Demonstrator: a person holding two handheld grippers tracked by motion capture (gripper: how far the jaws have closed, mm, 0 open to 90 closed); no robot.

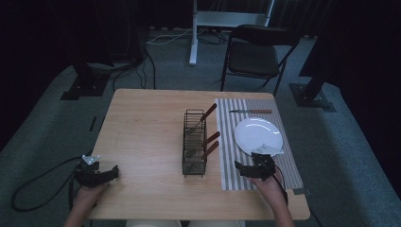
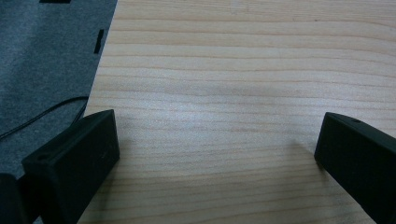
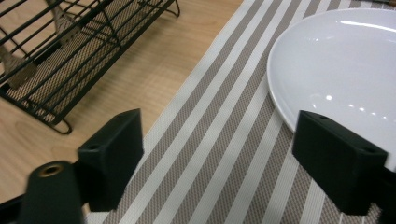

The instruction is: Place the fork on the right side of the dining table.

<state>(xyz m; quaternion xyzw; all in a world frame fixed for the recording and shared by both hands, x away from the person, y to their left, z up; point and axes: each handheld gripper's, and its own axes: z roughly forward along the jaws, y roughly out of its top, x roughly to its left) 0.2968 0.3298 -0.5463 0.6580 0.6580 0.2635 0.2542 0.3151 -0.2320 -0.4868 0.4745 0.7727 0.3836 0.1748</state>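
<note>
The high view is dim, its far corners nearly black, with the wooden surface [image 1: 146, 137] lit softly from above. Both gripper views are brighter; glare spots dot the white plate [image 3: 345, 65], and the nearest tongs look slightly blurred.

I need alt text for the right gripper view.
The open right gripper hovers over a grey-and-white striped placemat, its jaws apart and empty. A round white plate lies on the mat ahead, and a black wire cutlery basket stands on the wooden table.

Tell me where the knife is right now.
In the high view, the knife lies on the far end of the striped placemat, just beyond the white plate, right of the wire rack.
</note>
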